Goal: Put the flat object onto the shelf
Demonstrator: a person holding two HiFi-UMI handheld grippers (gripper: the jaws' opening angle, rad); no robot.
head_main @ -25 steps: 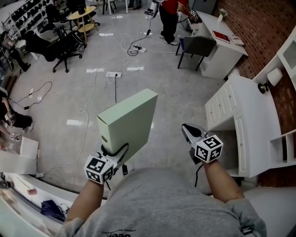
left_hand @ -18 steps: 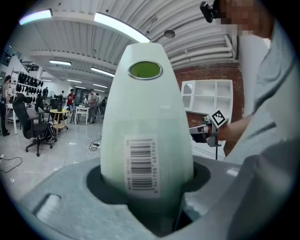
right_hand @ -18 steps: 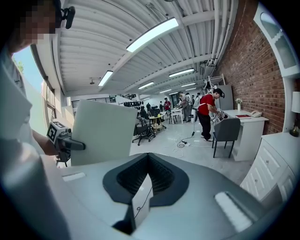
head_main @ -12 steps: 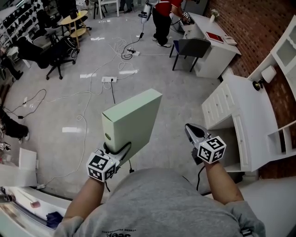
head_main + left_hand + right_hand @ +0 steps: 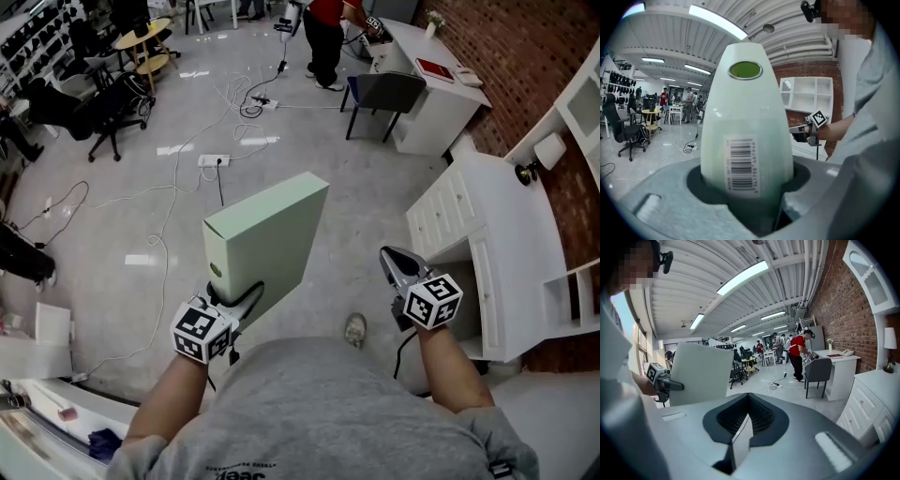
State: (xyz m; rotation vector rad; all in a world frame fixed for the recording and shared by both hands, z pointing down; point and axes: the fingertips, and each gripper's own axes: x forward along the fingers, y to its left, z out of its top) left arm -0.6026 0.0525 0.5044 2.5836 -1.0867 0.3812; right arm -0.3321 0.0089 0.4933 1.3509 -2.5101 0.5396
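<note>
Transport phase: my left hand-held gripper (image 5: 232,302) stays clamped on the green flat box (image 5: 267,234), held upright over the floor. My right hand-held gripper (image 5: 397,263) is closed and empty. White shelf (image 5: 570,281) has drawn slightly nearer, still well apart.

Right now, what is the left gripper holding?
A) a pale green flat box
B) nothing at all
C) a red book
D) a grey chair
A: the left gripper has its jaws clamped on the lower end of the pale green flat box, and the left gripper view shows the box's barcode end sitting between them.
</note>
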